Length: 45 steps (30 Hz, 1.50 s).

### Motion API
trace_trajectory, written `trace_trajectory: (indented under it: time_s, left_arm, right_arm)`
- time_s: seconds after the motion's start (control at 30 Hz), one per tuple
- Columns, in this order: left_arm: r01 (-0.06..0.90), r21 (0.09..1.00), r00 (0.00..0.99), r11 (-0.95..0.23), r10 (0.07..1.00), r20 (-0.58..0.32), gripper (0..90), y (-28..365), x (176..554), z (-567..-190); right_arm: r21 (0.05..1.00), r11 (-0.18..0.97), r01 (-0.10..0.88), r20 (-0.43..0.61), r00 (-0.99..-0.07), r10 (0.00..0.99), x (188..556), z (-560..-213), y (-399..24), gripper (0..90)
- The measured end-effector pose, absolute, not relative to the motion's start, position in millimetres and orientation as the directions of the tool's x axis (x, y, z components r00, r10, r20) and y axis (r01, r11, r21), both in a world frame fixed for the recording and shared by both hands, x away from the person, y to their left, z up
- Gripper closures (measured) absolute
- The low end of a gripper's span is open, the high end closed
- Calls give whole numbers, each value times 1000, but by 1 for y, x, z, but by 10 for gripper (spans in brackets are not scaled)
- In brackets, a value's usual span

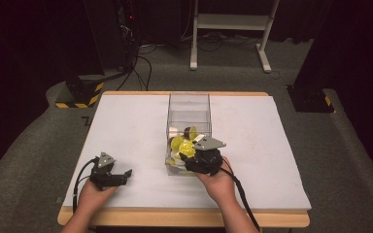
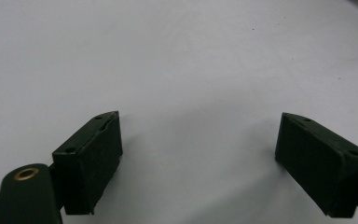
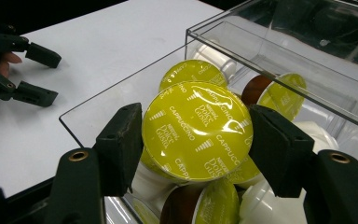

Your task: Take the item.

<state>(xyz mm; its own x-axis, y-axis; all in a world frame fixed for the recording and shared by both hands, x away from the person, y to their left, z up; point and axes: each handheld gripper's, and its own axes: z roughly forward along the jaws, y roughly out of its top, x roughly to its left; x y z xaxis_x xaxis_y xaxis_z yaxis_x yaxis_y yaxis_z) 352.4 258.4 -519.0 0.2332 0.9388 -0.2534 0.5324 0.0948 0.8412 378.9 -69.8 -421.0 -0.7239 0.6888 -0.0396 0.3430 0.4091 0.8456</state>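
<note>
A white-topped, wood-edged bench (image 1: 126, 126) carries a clear, tall rectangular plastic box (image 1: 188, 114) at its centre, its near end heaped with yellow-green-lidded and white coffee capsules. At the box's 6 o'clock end the right claw (image 3: 196, 135), angled down into the opening from the person's right hand (image 1: 219, 182), has its jaws closed against both sides of one round yellow-green foil-lidded cappuccino capsule (image 3: 196, 130) atop the heap, so the step in hand looks like picking it out, and the next move calls for a straight lift clear of the wall. The left claw (image 2: 198, 154) rests open and empty on bare bench toward 8 o'clock.
</note>
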Motion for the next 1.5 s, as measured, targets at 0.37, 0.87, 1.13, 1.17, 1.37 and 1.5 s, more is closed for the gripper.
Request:
trace_trajectory:
  time_s: [0.37, 0.87, 1.13, 1.17, 1.37, 1.5]
  left_arm:
    - [532, 841, 232, 96, 939, -255, 150, 258, 352, -519]
    - [533, 841, 233, 94, 939, -253, 150, 259, 352, -519]
    - [534, 841, 234, 94, 939, -253, 150, 259, 352, -519]
    - [534, 841, 234, 94, 939, -253, 150, 259, 352, -519]
    - [533, 841, 234, 94, 939, -253, 150, 259, 352, -519]
    - [534, 841, 234, 93, 939, -253, 150, 259, 352, -519]
  right_arm:
    - [862, 384, 332, -34, -718, 695, 376, -412, -77, 378]
    - [879, 353, 321, -43, -684, 729, 375, -402, -94, 378]
    - [884, 338, 323, -43, -663, 747, 376, -399, -104, 377]
    - [884, 339, 322, -46, -661, 749, 376, -398, -105, 378]
    - [887, 326, 328, -40, -648, 761, 378, -398, -111, 378]
    - [887, 324, 328, -43, -641, 766, 379, -397, -115, 377]
